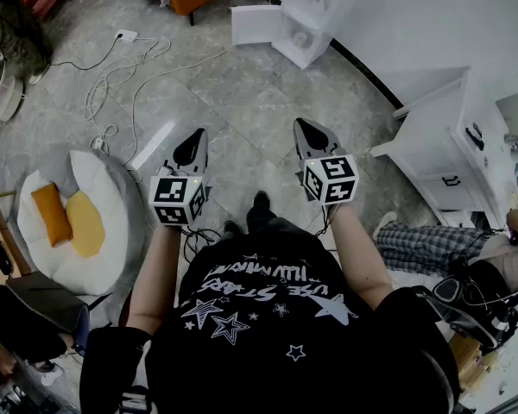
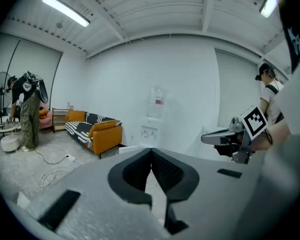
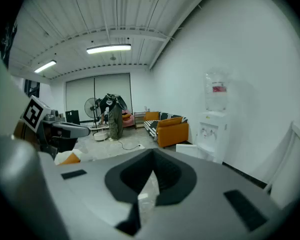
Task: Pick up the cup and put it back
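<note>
Grey tile floor point(image 1: 242, 102), white-walled room; both grippers held out side by side over it, neither carrying anything.
Left gripper point(image 1: 196, 136) jaws were together at the tips, nothing between them; right gripper point(image 1: 304, 124) jaws likewise pressed together and empty. Both pointed toward 12 o'clock, slightly downward, apart from each other. White cushion point(image 1: 78, 231) with orange pillow point(image 1: 50, 214) lay at 9 o'clock; loose cables point(image 1: 112, 84) at 11 o'clock; white cabinet point(image 1: 449, 145) at 3 o'clock; water dispenser point(image 3: 213, 129) at 1 o'clock; orange sofa point(image 2: 104, 132) by the far wall. Cup: place could not be told from any view.
</note>
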`<state>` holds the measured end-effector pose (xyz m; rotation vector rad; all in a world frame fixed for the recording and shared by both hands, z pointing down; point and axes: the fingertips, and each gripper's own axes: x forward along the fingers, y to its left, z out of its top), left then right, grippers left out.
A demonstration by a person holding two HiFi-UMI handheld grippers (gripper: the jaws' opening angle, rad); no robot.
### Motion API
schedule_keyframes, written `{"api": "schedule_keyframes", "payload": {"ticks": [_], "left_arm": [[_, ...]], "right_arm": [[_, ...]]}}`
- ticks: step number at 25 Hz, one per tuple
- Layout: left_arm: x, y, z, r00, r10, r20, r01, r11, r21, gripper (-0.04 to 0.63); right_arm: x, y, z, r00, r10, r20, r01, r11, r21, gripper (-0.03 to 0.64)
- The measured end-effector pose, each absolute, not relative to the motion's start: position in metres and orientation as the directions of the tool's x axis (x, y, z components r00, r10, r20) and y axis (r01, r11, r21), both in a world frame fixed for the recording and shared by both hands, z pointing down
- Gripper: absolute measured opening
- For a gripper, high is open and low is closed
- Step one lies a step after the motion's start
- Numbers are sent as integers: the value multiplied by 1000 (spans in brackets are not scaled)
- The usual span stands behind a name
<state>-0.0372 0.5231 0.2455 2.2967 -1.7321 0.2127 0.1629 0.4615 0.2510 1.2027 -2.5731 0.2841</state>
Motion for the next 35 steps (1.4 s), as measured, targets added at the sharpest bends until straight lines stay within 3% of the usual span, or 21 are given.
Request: {"api": "schedule_keyframes", "payload": {"ticks": [23, 25, 35], "left_arm": [[-72, 577, 252, 288, -921, 263, -955, -255, 153, 8], [-76, 574, 253, 283, -922, 264, -956, -250, 150, 8], [-98, 520, 265, 252, -913, 322, -966, -218, 137, 9]], "right_arm": [[160, 494, 253, -539, -792, 286, -840, 532, -108, 11], [157, 490, 255, -548, -788, 279, -834, 538, -119, 79], [129, 414, 289, -586, -744, 320, -809, 559, -182, 246]]}}
